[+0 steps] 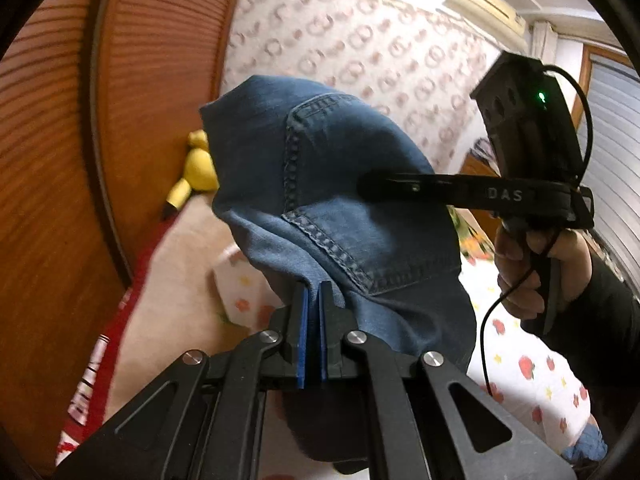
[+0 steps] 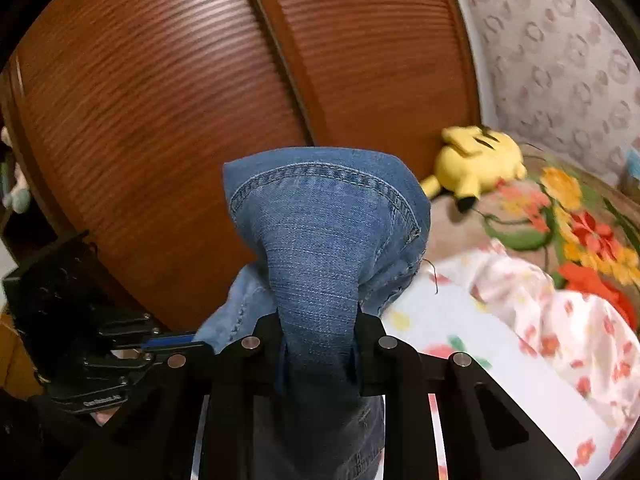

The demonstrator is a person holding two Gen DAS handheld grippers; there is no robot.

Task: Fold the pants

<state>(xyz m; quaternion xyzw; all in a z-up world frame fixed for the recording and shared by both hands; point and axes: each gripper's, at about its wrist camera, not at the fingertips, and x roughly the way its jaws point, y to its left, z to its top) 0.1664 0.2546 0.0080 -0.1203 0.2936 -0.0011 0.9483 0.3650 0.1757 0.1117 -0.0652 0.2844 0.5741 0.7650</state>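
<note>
The pants are blue denim jeans (image 1: 340, 184), held up in the air above the bed. My left gripper (image 1: 314, 292) is shut on a fold of the denim, with a back pocket seam showing above it. My right gripper (image 2: 318, 316) is shut on another part of the jeans (image 2: 320, 232), which bunch up over its fingers and hang down between them. The right gripper (image 1: 372, 188) also shows in the left wrist view, its fingers reaching into the denim from the right. The left gripper's body (image 2: 100, 344) shows at the lower left of the right wrist view.
A bed with a white flowered sheet (image 2: 500, 360) and a floral blanket (image 2: 580, 232) lies below. A yellow plush toy (image 2: 476, 160) rests against the wooden louvered wardrobe doors (image 2: 200, 100). A patterned wall (image 1: 360, 32) and an air conditioner (image 1: 484, 4) are behind.
</note>
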